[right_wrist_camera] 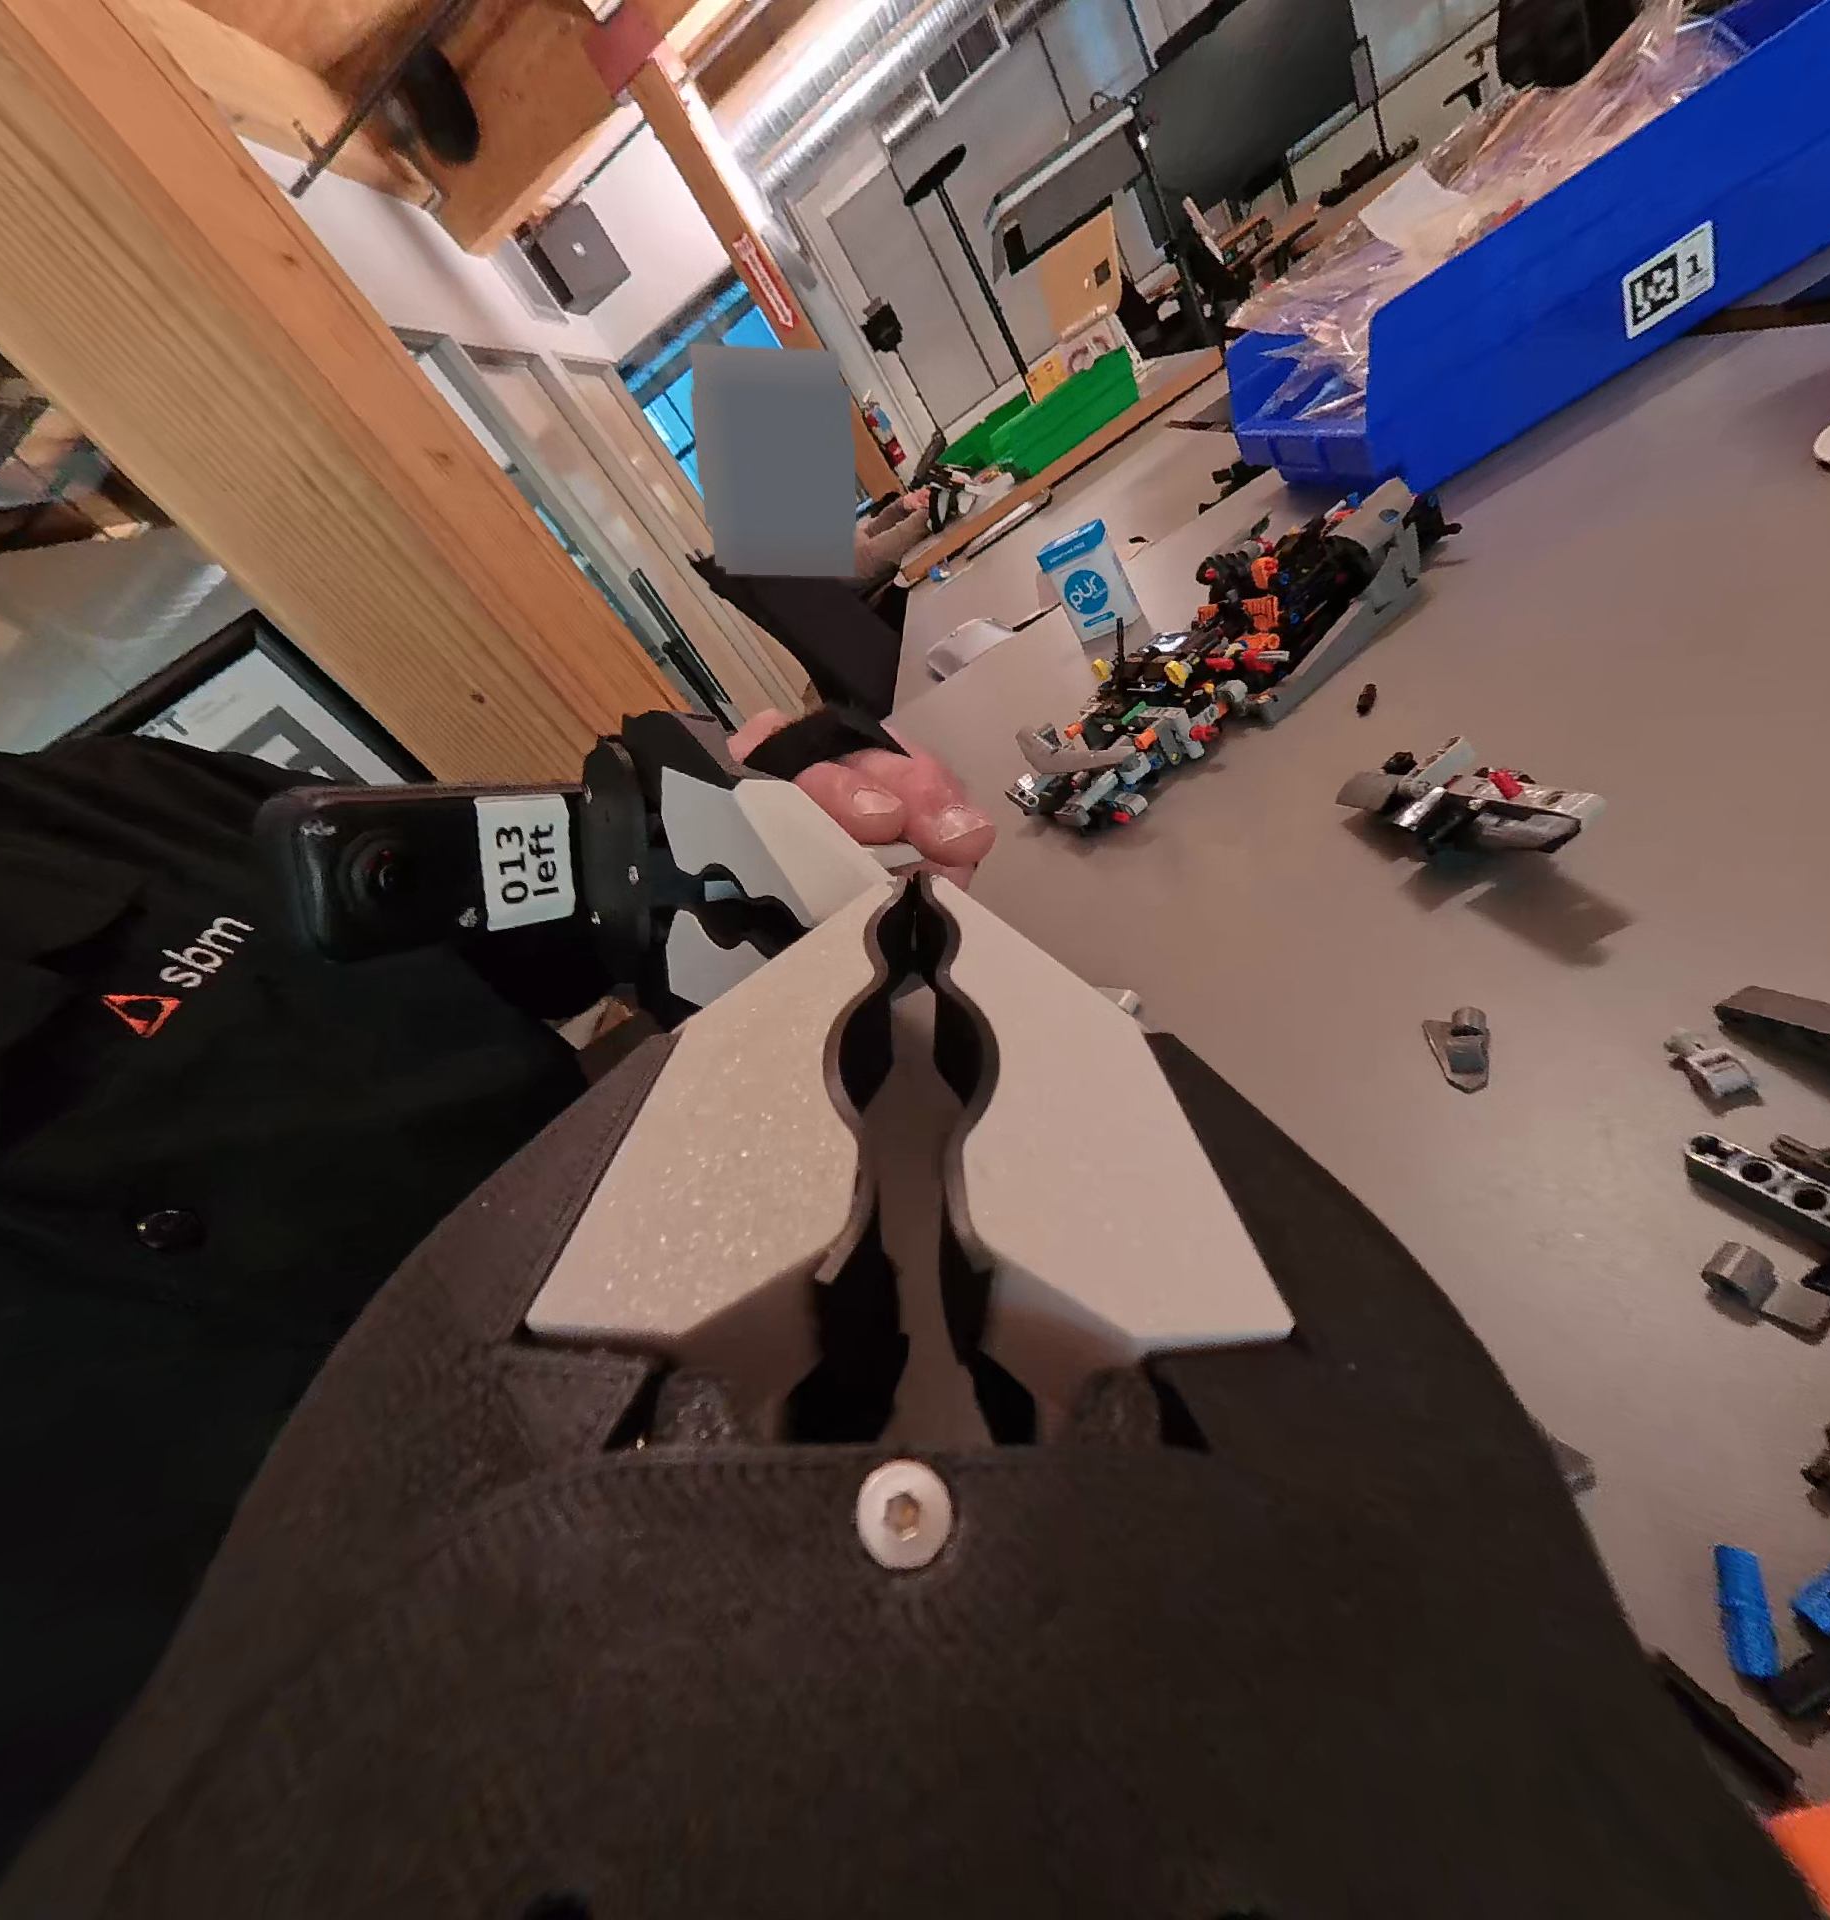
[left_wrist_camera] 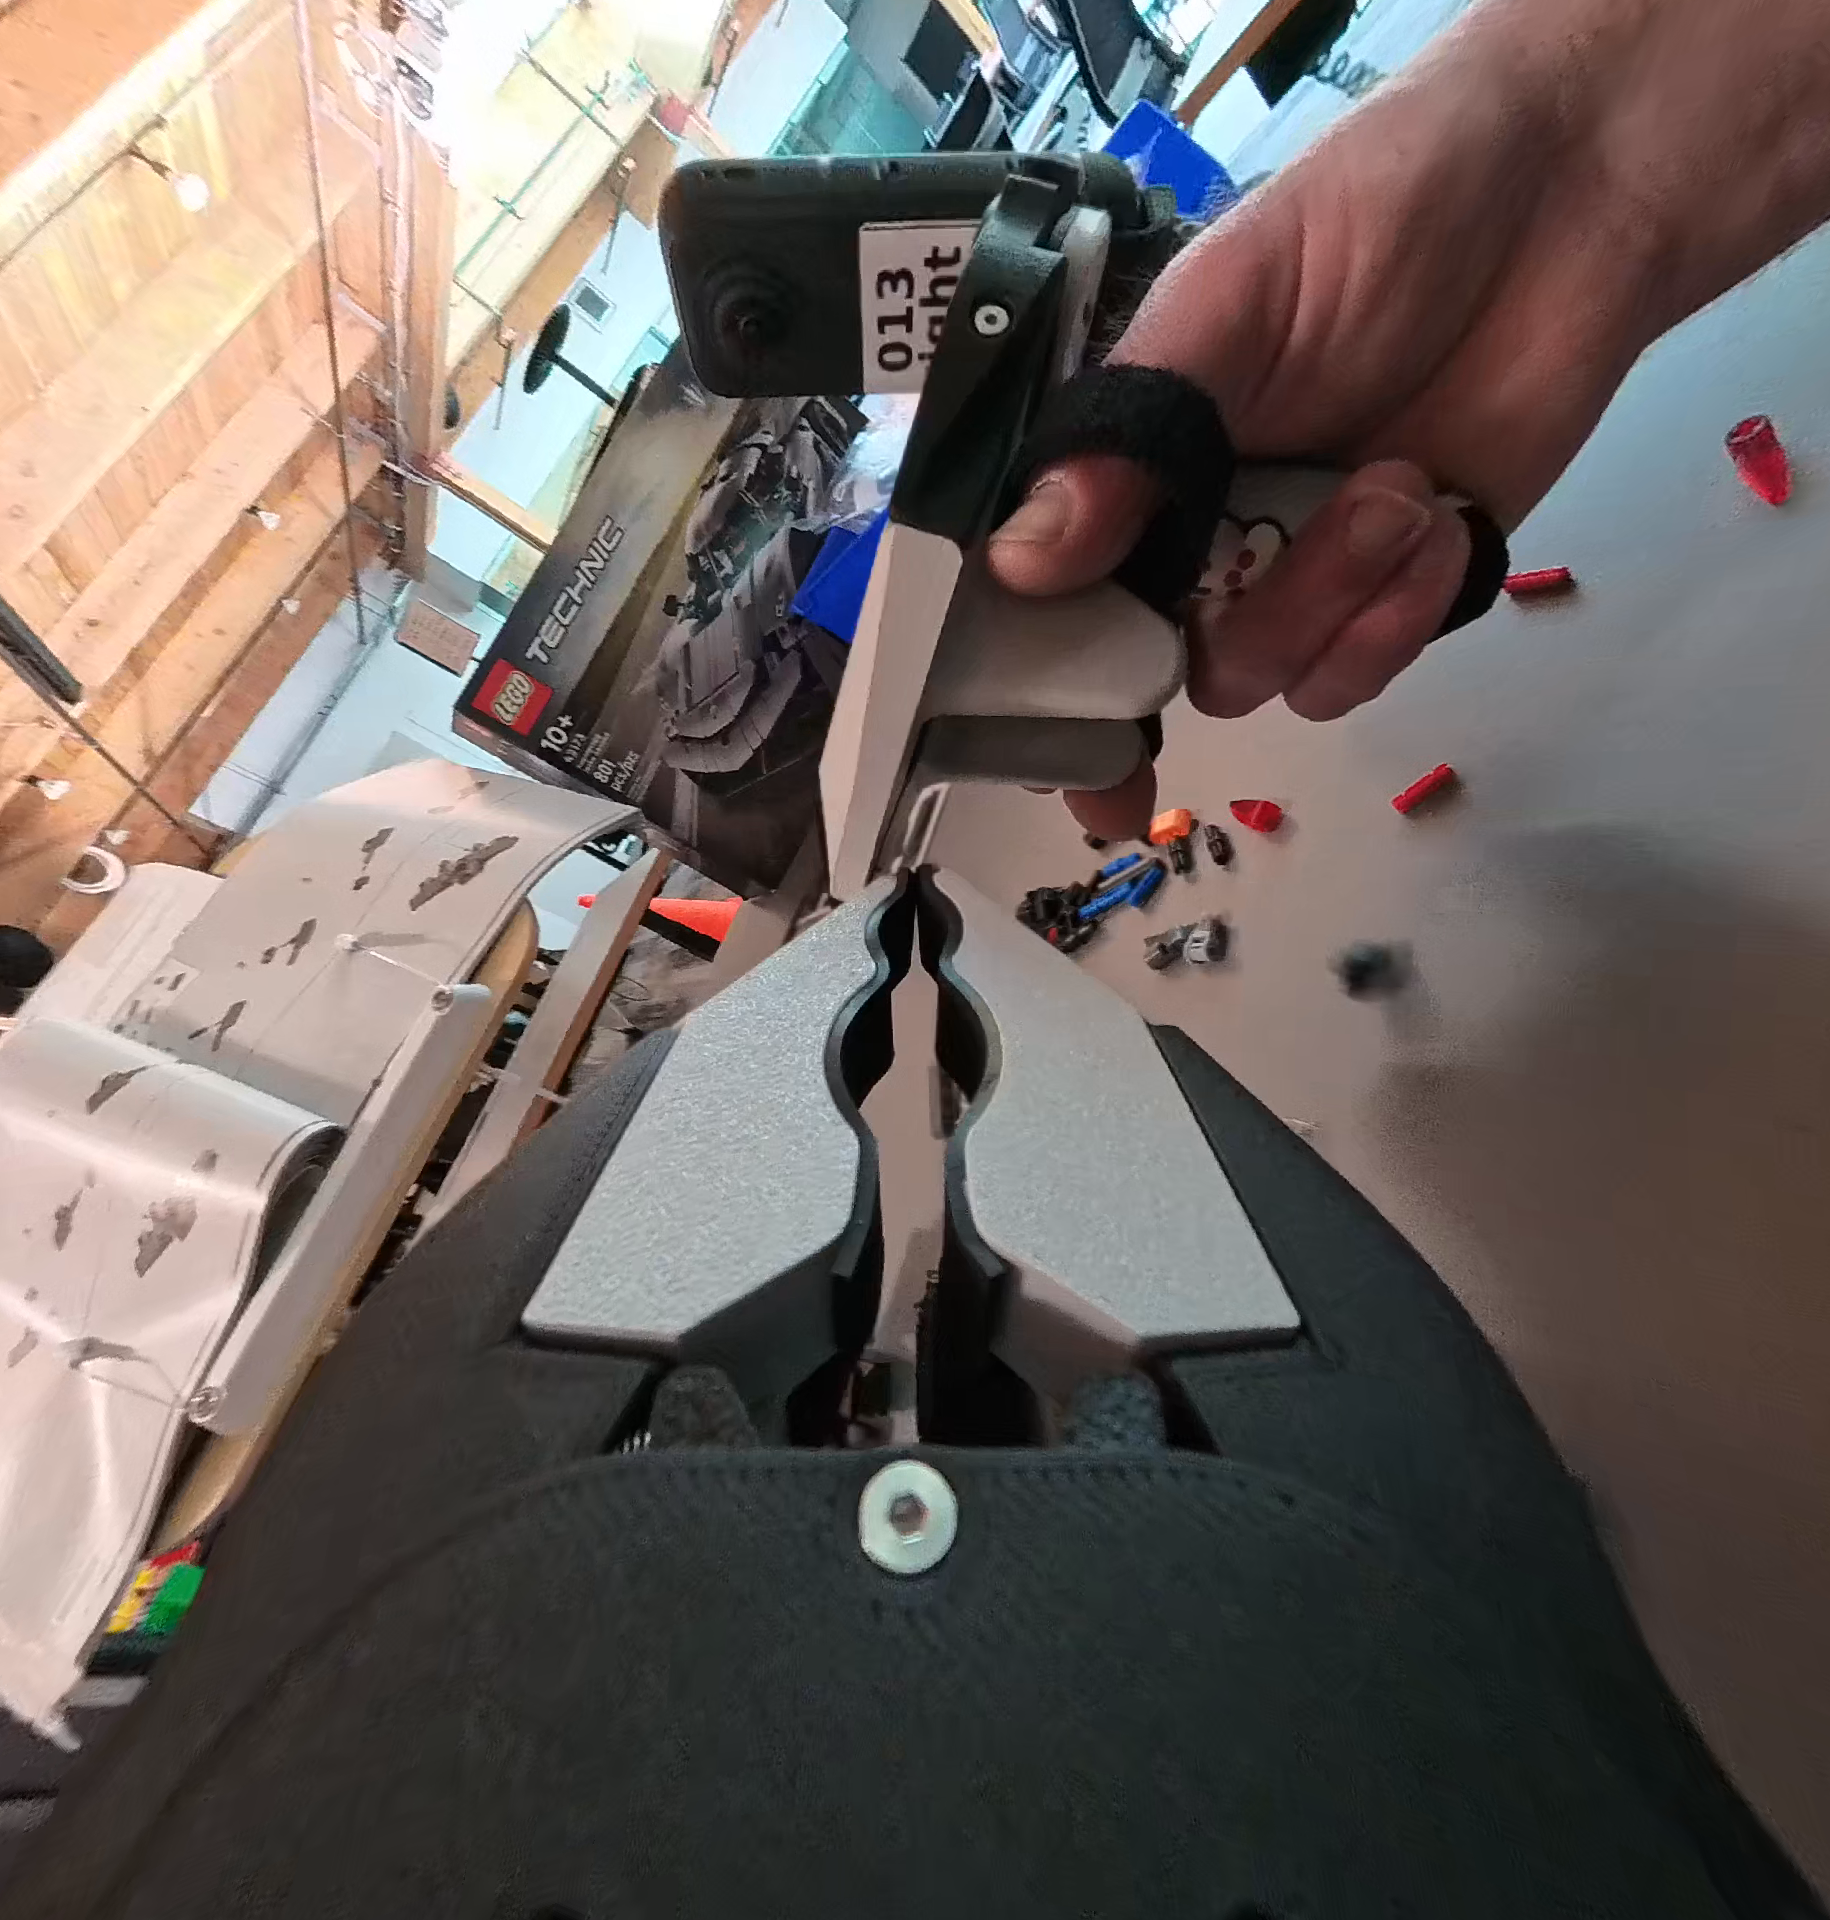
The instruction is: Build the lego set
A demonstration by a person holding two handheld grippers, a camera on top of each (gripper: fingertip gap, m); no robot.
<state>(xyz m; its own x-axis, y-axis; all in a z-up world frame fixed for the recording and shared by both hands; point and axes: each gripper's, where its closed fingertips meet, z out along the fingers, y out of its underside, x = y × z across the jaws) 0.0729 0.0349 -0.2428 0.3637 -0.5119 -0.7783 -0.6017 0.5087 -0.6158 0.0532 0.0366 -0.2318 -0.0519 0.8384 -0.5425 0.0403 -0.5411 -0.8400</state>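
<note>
My left gripper (left_wrist_camera: 916, 894) is shut, its tips pressed together with nothing visible between them. My right gripper (right_wrist_camera: 916, 896) is shut the same way. The two grippers meet tip to tip above the grey table: the right one (left_wrist_camera: 875, 862) comes down onto the left tips, and in the right wrist view the left one (right_wrist_camera: 890, 868) comes in from the left. A long part-built lego model (right_wrist_camera: 1233, 644) lies farther off on the table, with a smaller grey sub-assembly (right_wrist_camera: 1472, 810) beside it. I cannot tell whether a tiny piece sits between the tips.
Loose pieces lie about: grey beams (right_wrist_camera: 1784, 1195), blue pins (right_wrist_camera: 1747, 1626), red pins (left_wrist_camera: 1425, 790), clear red cones (left_wrist_camera: 1758, 457), a small mixed cluster (left_wrist_camera: 1108, 894). The set's box (left_wrist_camera: 662, 644), an open instruction booklet (left_wrist_camera: 163, 1143), a blue bin (right_wrist_camera: 1576, 343) and a white-blue container (right_wrist_camera: 1082, 592) stand around. Only a small space, under 4 cm, lies between the two pairs of fingers.
</note>
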